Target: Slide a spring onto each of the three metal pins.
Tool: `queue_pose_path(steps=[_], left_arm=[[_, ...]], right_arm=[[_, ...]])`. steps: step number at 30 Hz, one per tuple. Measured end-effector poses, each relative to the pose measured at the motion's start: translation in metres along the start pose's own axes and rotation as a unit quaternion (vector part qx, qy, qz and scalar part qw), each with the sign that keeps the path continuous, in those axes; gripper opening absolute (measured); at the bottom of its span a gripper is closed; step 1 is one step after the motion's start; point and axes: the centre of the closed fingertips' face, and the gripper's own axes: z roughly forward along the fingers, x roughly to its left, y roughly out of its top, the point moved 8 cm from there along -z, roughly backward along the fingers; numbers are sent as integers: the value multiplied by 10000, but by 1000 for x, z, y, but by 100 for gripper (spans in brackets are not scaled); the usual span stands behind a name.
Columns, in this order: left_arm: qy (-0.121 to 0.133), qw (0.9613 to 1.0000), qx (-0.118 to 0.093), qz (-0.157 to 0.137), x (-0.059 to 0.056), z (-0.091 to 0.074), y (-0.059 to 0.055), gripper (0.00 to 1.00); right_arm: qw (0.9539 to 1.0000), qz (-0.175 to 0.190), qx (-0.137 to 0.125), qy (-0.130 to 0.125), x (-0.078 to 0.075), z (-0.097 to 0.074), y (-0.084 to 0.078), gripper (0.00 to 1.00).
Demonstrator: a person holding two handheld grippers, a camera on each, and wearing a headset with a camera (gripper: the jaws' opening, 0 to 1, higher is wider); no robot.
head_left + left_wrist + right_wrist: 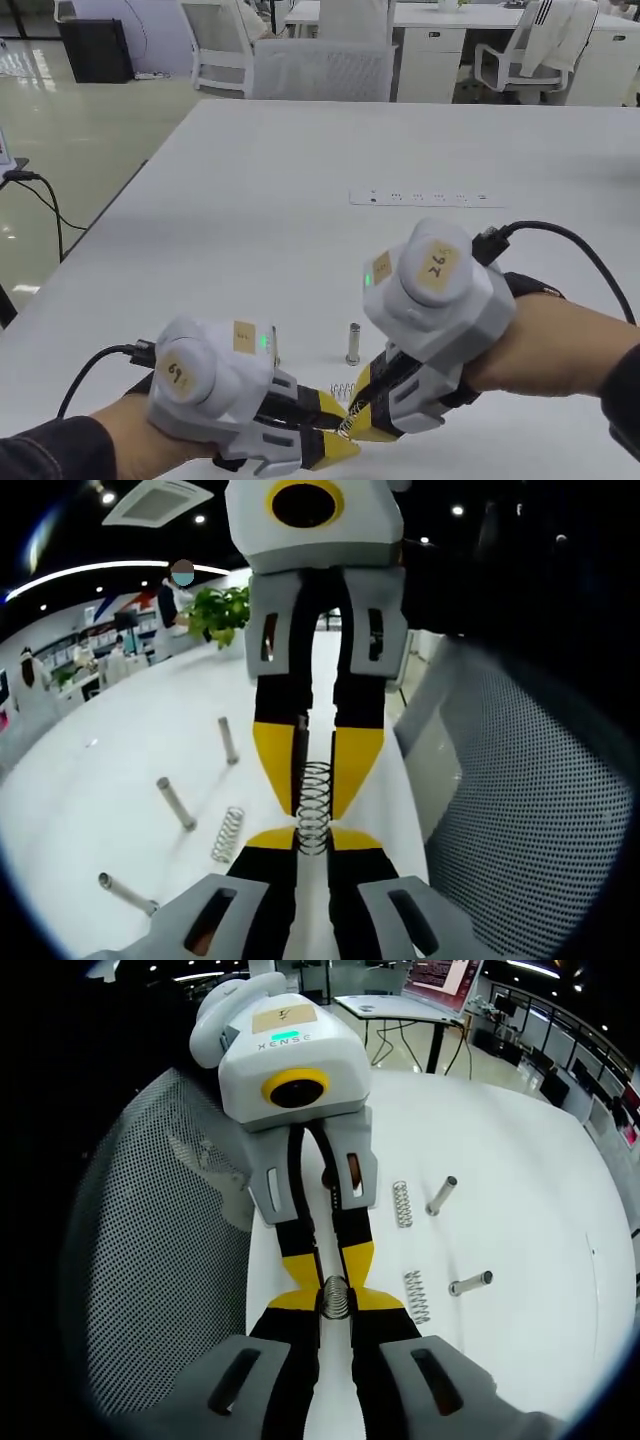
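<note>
Spring (315, 805) was held between both tools, which met tip to tip. The left tool (313, 842) was clamped on one end and the right tool (337, 1305) on the other. I couldn't tell whether the held spring touched the tabletop (300, 200). A loose spring (343, 390) lay on the tabletop just beside the held spring. Another loose spring (402, 1203) lay farther from the held spring. Three pins (175, 803) stood upright near the held spring, apart from each other.
</note>
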Motion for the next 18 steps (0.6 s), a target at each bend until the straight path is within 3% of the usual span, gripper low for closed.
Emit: queue_pose_path(steps=[10,18], left_arm=[[35,9997,0,-227,2,-3,-5,9],[207,9989,-77,-419,7,-12,-8,21]], right_arm=[[9999,68,85,-96,-5,-2,-5,8],[9996,127,164,-181,-8,-6,-10,8]])
